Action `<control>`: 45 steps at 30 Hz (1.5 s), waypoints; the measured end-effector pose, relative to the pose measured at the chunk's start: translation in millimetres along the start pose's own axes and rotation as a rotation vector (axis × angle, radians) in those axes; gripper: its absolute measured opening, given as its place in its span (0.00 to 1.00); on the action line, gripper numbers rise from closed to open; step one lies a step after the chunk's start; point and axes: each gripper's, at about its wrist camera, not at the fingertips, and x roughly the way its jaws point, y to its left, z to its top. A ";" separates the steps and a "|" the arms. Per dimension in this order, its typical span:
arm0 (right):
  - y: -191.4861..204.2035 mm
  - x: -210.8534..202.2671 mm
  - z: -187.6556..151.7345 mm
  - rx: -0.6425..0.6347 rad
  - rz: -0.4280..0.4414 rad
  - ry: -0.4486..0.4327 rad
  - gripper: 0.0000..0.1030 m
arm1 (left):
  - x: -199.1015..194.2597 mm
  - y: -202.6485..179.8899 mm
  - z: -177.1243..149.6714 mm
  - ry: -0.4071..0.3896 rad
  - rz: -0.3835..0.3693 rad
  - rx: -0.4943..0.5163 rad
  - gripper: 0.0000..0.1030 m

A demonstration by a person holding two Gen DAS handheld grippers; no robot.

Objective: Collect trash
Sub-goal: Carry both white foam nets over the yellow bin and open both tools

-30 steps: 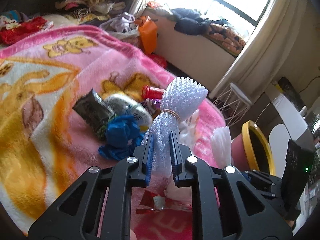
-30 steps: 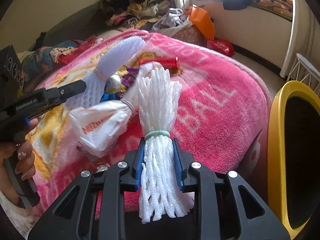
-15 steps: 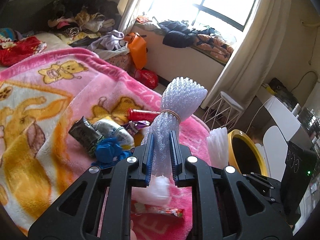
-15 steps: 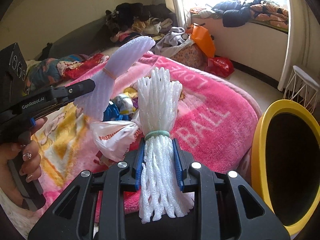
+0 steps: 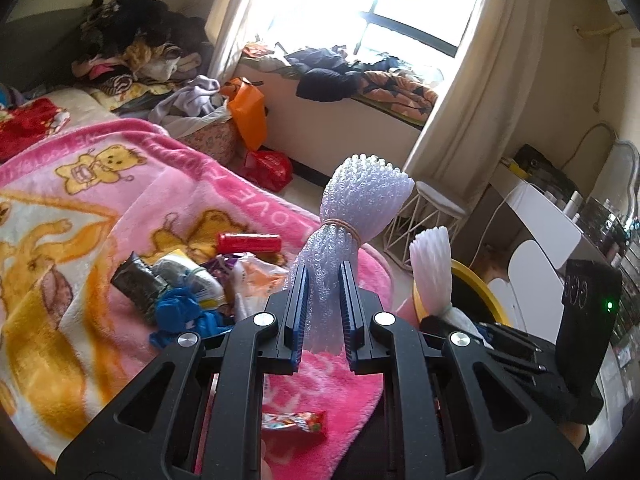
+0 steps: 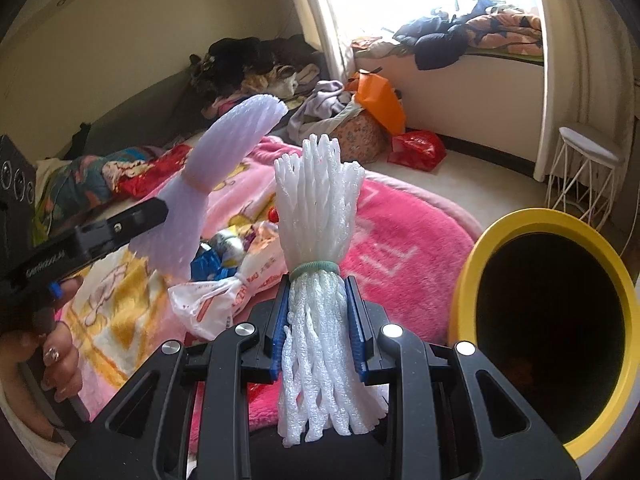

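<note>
Between both tongs point(image 5: 323, 300) point(image 6: 318, 320), foam nets point(image 5: 360, 200) point(image 6: 320, 200).

A heap of wrappers point(image 5: 192, 284) lies on the blanket point(image 5: 80, 208), left of the left gripper point(image 5: 323, 312). The bin point(image 6: 560, 340) stands right of the right gripper point(image 6: 320, 328), the stool point(image 6: 580, 172) far behind it, clothes point(image 5: 132, 60) far left

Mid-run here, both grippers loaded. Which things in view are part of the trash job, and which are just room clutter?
Job:
- lilac foam net in left gripper
- white foam net in right gripper
- yellow bin
- trash on the blanket: red tube, blue glove, tied plastic bag, candy wrapper

Clutter:
- clothes pile
- orange bag
- white stool
</note>
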 end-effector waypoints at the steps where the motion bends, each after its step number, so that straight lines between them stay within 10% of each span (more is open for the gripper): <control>1: -1.5 -2.6 0.9 0.001 -0.007 -0.008 0.24 | -0.4 -2.7 -0.4 0.000 -0.002 0.005 0.11; 45: -150.8 -53.1 -27.1 0.369 -0.305 -0.060 0.24 | 74.3 -117.0 -32.2 0.139 -0.097 0.176 0.11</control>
